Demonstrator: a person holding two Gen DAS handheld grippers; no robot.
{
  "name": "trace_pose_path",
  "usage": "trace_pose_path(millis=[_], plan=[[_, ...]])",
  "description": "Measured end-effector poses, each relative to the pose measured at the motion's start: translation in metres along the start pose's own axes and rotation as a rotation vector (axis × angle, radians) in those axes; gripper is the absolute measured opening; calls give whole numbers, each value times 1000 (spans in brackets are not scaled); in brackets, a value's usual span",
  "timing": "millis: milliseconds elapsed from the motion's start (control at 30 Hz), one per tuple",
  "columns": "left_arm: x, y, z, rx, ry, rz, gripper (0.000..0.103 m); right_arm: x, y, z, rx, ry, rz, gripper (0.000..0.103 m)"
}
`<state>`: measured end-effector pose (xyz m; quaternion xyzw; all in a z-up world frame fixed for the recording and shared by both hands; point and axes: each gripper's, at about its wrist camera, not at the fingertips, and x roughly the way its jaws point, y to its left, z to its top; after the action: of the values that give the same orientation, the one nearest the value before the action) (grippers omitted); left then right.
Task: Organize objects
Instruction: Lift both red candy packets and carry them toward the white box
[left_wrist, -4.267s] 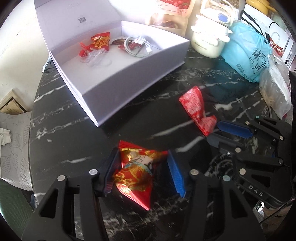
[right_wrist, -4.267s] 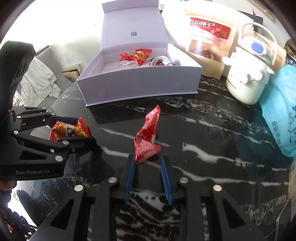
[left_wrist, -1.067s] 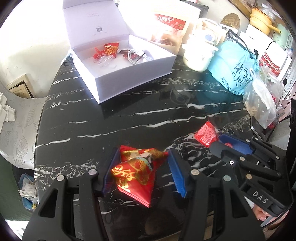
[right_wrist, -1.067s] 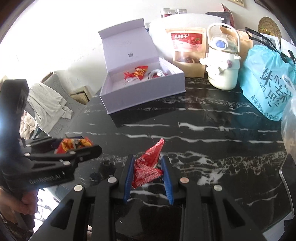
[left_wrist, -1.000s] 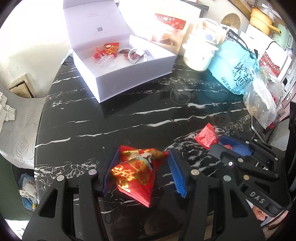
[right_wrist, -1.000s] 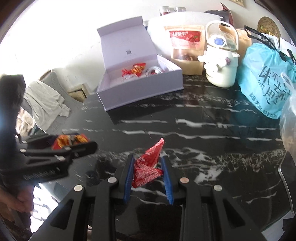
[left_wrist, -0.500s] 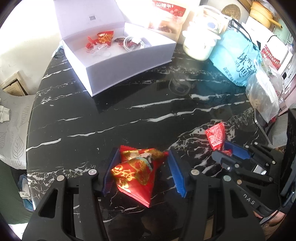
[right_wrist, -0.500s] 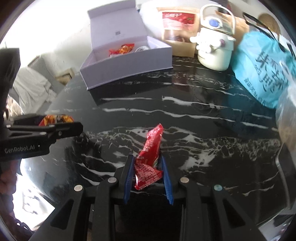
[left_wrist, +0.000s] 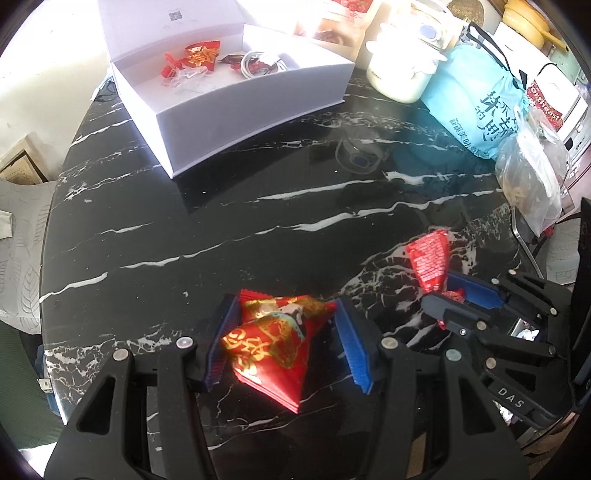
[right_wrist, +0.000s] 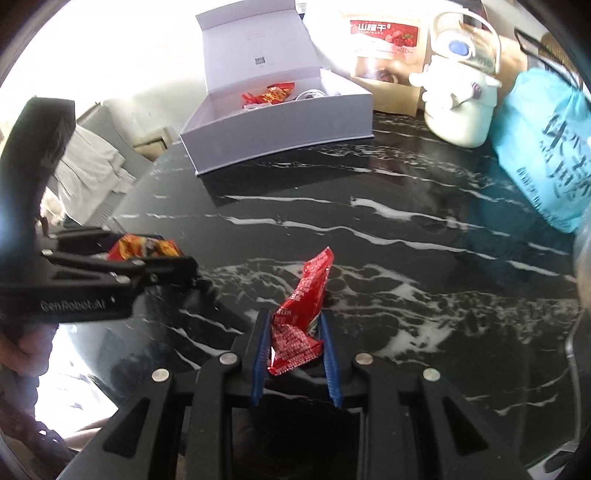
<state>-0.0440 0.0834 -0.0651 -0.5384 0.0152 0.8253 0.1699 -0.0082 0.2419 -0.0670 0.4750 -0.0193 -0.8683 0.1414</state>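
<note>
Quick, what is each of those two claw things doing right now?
Left gripper: closed on the red and gold packet.
Right gripper: closed on the red snack packet.

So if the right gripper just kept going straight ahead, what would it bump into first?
Probably the white box. The right gripper, shut on a red snack packet, points over bare black table toward the box's front wall. Depth is hard to judge in this fisheye view.
</note>
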Motion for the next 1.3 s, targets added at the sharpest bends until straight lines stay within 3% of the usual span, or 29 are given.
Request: trace_pose_path(millis=[400,667,1300], plan=[[-5,-9,16,27,-4,-20,52,1,-1,19,-16,1,61,26],[-15,-14,36,52,-37,-13,53,-4,0,40,-69,12,30,26],[-45,-9,91,51,-125,12,53,-11,5,102,-169,-44,53,26]])
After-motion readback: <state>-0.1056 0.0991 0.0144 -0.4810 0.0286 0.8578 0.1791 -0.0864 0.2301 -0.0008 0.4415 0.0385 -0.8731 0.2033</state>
